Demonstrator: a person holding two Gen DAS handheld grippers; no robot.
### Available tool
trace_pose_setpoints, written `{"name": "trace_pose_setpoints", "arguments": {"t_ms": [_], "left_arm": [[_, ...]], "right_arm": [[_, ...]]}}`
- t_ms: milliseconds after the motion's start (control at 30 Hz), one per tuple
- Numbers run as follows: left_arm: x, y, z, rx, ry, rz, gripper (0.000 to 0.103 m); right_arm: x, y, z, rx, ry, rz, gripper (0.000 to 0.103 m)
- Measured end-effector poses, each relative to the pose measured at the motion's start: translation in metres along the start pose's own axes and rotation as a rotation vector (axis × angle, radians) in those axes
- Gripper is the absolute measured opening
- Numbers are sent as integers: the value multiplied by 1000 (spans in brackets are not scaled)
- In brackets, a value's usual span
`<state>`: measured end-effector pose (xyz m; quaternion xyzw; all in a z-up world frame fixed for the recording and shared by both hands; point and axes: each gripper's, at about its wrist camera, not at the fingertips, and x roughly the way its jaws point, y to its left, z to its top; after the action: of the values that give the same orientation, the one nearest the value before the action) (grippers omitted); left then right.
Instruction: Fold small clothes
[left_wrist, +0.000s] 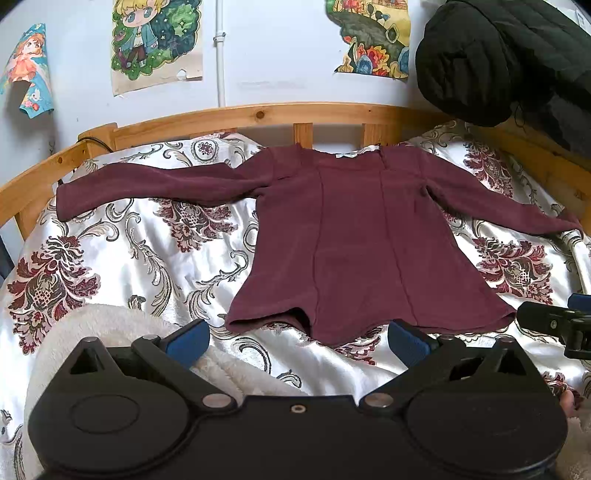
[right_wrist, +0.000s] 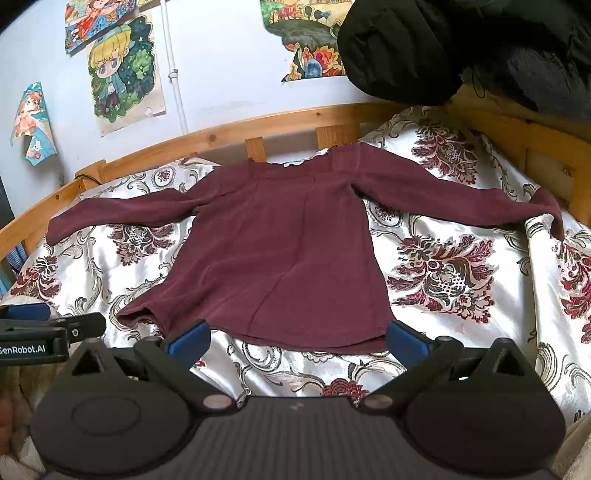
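Note:
A maroon long-sleeved top (left_wrist: 354, 240) lies flat on the bed, neck toward the headboard, both sleeves spread out sideways. It also shows in the right wrist view (right_wrist: 280, 251). My left gripper (left_wrist: 297, 341) is open and empty, held just short of the top's hem. My right gripper (right_wrist: 297, 338) is open and empty, also just short of the hem, its right finger by the hem's right corner. Each gripper shows at the edge of the other's view: the right one (left_wrist: 554, 325), the left one (right_wrist: 48, 325).
The bed has a white floral cover (left_wrist: 155, 258) and a wooden rail (left_wrist: 258, 114) behind and to both sides. A white fleecy blanket (left_wrist: 110, 332) lies near left. A black padded coat (left_wrist: 498, 59) hangs at upper right. Posters are on the wall.

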<state>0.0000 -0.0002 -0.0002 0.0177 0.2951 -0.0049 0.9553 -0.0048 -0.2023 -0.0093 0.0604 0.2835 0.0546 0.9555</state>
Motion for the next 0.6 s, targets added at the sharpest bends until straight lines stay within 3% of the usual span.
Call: {"name": "trace_pose_setpoints", "arguments": {"t_ms": [600], "left_arm": [[0,0,0,1,4,0,102]], "right_arm": [[0,1,-1,-1,5,-1,103]]}}
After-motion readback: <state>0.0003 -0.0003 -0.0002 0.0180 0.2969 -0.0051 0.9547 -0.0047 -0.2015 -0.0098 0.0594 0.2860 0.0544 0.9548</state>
